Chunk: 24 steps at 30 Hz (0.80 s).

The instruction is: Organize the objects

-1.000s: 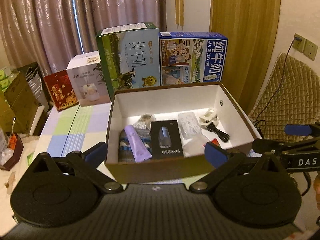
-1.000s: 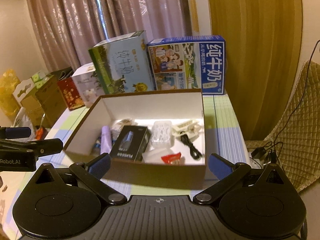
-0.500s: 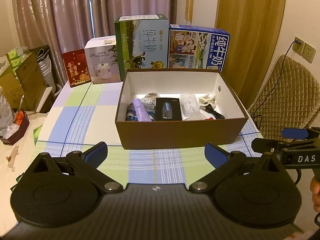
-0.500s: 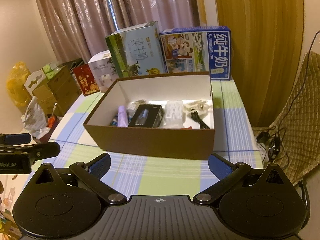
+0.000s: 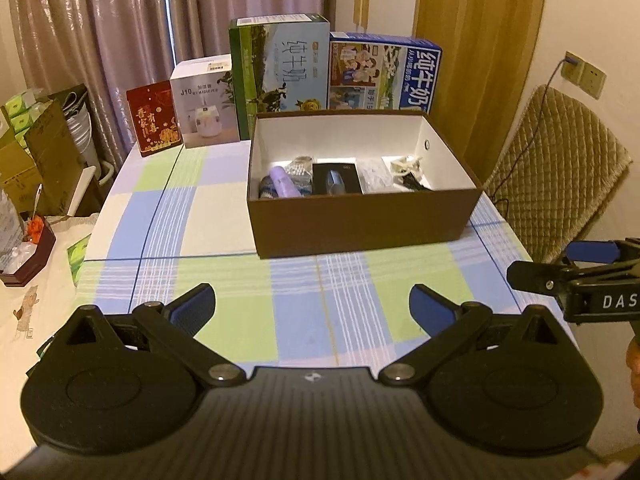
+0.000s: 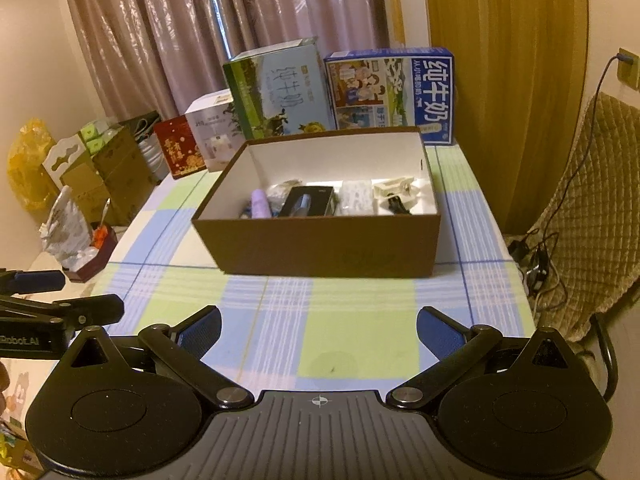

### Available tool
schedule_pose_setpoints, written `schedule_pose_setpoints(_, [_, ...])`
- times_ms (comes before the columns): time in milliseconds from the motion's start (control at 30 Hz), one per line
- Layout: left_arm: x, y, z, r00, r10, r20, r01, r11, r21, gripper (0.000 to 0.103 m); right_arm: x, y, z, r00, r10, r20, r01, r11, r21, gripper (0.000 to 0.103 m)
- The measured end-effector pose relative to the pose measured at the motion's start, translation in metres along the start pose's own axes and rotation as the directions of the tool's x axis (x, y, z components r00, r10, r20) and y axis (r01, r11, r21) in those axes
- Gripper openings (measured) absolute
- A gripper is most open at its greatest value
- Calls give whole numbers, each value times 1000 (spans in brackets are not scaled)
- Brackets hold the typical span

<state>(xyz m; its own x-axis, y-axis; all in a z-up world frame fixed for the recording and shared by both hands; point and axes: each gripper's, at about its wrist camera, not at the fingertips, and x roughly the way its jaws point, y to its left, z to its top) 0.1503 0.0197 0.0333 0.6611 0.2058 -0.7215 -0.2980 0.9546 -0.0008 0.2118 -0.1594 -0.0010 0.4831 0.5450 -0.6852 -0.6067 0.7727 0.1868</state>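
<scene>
A brown open box [image 5: 360,222] [image 6: 320,246] stands on the checked tablecloth [image 5: 224,224]. Inside lie a purple tube [image 5: 282,180] [image 6: 260,204], a black device box [image 5: 337,179] [image 6: 308,201], a clear packet [image 5: 374,174], a white plug [image 5: 404,166] and a black cable [image 5: 414,184]. My left gripper [image 5: 312,306] hangs open over the near part of the table, well short of the box, with nothing between its blue pads. My right gripper [image 6: 318,326] is likewise open and empty, and shows at the right edge of the left wrist view [image 5: 560,264].
Along the back stand a red card box [image 5: 154,118], a white humidifier box [image 5: 204,106], a green milk carton box [image 5: 280,74] and a blue milk box [image 5: 384,74]. A quilted chair [image 5: 556,176] is at the right. Cardboard boxes [image 5: 36,156] crowd the left.
Both grippers have pulled back from the box toward the near table edge. The box now looks smaller and farther off. Both stay open and empty.
</scene>
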Motion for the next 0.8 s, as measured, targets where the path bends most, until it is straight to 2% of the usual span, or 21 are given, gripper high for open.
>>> schedule_pose_setpoints(433, [-25,10,-36,999,-39,-31,39,999,8,102,-23,27,-42,999,-37,-28,37,999,14,101])
schedule_pose_setpoints(800, [-32,8,-51,998,-50,-42,50,999,16,102,-32,31,-53,998,-44,-33,45,999,15,101])
